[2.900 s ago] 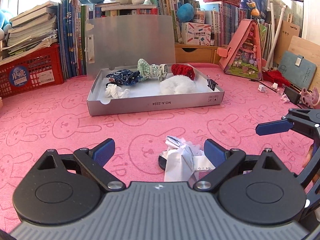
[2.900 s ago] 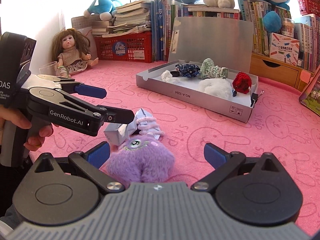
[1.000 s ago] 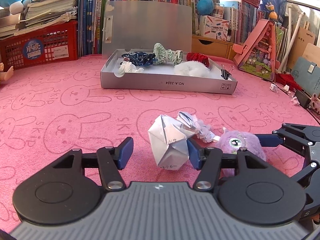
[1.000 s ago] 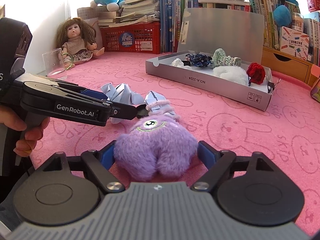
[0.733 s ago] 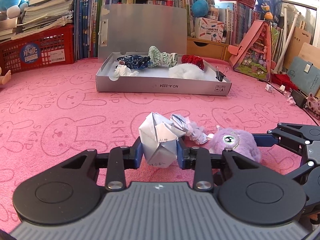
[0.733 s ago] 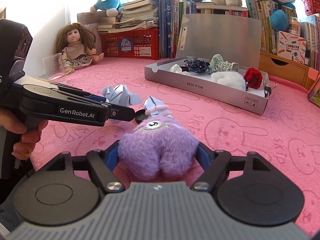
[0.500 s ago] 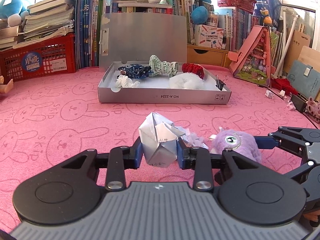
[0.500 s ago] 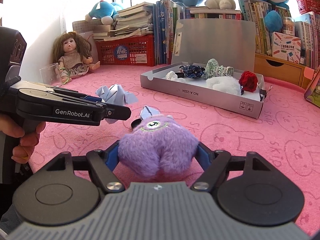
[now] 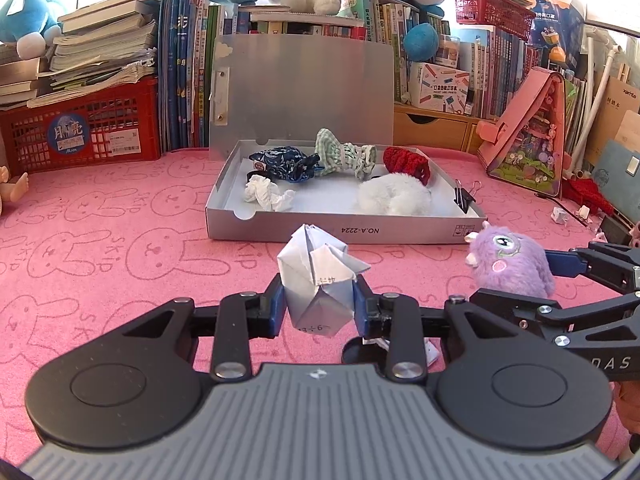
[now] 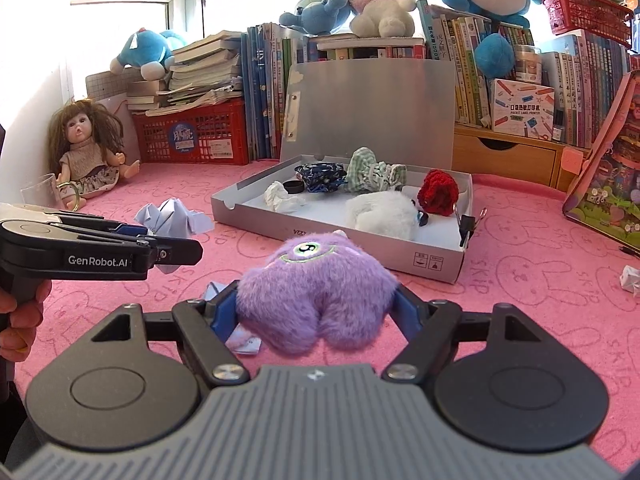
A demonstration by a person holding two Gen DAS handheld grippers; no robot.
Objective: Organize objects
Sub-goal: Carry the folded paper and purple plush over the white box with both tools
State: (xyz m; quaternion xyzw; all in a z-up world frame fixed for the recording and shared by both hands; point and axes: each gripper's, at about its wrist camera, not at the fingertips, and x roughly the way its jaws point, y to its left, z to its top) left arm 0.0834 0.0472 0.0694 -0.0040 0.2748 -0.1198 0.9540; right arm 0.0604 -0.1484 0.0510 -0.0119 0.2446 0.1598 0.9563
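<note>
My left gripper is shut on a crumpled white paper ball and holds it above the pink mat; it also shows in the right wrist view. My right gripper is shut on a purple plush monster, lifted off the mat, also seen in the left wrist view. Ahead stands an open grey box with its lid up. It holds a white tissue, blue and green cloth items, a red knit piece and white fluff.
Another crumpled paper and a small black cap lie on the mat under the grippers. A binder clip sits on the box's right edge. A doll and a clear cup are at far left. Books, a red crate and plush toys line the back.
Both grippers closed on their objects, then lifted them off the mat and moved toward the box. The second paper and black cap stayed on the mat.
</note>
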